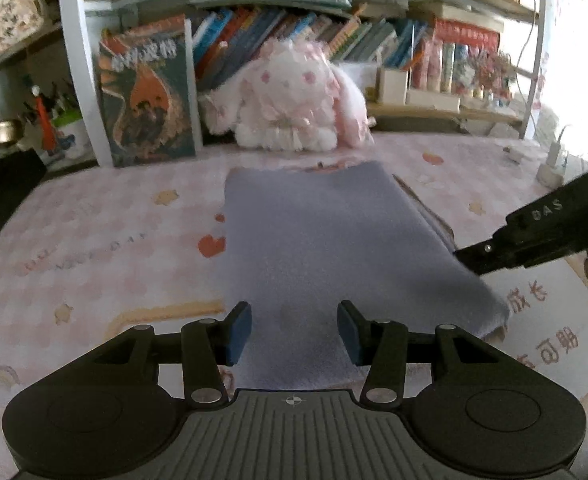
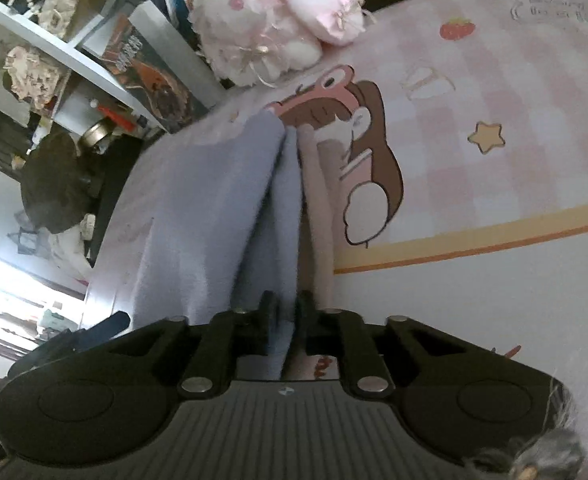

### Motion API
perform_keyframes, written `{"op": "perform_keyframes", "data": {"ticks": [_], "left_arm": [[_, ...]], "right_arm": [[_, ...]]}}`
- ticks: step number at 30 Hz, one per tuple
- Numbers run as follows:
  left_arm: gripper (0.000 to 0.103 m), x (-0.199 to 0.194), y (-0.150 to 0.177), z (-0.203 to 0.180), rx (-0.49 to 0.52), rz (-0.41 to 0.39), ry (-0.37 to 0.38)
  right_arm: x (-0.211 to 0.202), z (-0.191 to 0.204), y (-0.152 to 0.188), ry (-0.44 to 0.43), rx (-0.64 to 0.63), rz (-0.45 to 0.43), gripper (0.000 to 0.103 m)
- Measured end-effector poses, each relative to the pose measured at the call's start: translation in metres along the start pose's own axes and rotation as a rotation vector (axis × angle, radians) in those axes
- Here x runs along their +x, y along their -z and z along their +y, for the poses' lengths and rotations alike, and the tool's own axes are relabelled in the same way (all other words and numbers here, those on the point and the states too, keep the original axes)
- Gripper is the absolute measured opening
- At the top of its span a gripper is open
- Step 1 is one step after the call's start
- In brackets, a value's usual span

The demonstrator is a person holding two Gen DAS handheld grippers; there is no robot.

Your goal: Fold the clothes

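Observation:
A lavender-blue fleece garment [image 1: 326, 240] lies folded into a rectangle on the pink cartoon-print mat [image 1: 94, 240]. My left gripper [image 1: 294, 330] is open, its fingers standing just above the garment's near edge. My right gripper [image 1: 470, 258] reaches in from the right and pinches the garment's right edge. In the right wrist view my right gripper [image 2: 285, 314] is shut on the layered edge of the garment [image 2: 214, 200], whose folds run away from the fingers.
A pink and white plush rabbit [image 1: 290, 96] sits behind the garment, also in the right wrist view [image 2: 270, 20]. A large book [image 1: 148, 96] stands against a white shelf post [image 1: 82, 60]. Rows of books [image 1: 294, 32] fill the shelf. A white charger [image 1: 552, 164] lies far right.

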State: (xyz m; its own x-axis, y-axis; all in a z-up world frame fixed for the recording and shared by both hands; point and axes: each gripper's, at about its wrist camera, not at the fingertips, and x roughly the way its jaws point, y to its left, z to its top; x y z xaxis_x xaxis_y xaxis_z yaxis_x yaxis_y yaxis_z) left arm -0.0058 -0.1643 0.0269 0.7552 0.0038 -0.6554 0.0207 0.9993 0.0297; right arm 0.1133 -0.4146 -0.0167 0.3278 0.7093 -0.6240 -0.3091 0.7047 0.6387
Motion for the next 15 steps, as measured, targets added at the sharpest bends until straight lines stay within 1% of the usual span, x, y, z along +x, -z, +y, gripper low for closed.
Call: {"op": "perform_keyframes", "data": {"ticks": [1, 2, 9, 10, 12, 13, 14, 15], "left_arm": [[0.048, -0.003, -0.002, 0.002, -0.004, -0.012, 0.0], [0.048, -0.006, -0.004, 0.004, -0.008, -0.024, 0.001], [0.048, -0.008, -0.013, 0.02, -0.081, -0.064, 0.012], [0.048, -0.008, -0.014, 0.021, -0.091, -0.067, 0.019], [0.048, -0.007, -0.015, 0.023, -0.111, -0.074, 0.034], [0.048, -0.007, -0.016, 0.024, -0.118, -0.077, 0.041], [0.048, -0.006, -0.016, 0.023, -0.119, -0.079, 0.047], [0.048, -0.006, -0.016, 0.023, -0.118, -0.081, 0.053]], "right_arm": [[0.001, -0.004, 0.001, 0.014, 0.015, 0.003, 0.036], [0.001, -0.004, 0.002, 0.024, 0.014, 0.004, 0.039], [-0.02, 0.044, 0.01, 0.026, -0.221, -0.035, 0.054], [-0.02, 0.05, 0.011, 0.026, -0.248, -0.029, 0.054], [-0.009, 0.054, 0.014, 0.038, -0.268, 0.034, 0.054], [-0.002, 0.056, 0.016, 0.049, -0.276, 0.065, 0.049], [0.005, 0.056, 0.018, 0.065, -0.285, 0.095, 0.042], [0.012, 0.056, 0.02, 0.086, -0.297, 0.127, 0.025]]}}
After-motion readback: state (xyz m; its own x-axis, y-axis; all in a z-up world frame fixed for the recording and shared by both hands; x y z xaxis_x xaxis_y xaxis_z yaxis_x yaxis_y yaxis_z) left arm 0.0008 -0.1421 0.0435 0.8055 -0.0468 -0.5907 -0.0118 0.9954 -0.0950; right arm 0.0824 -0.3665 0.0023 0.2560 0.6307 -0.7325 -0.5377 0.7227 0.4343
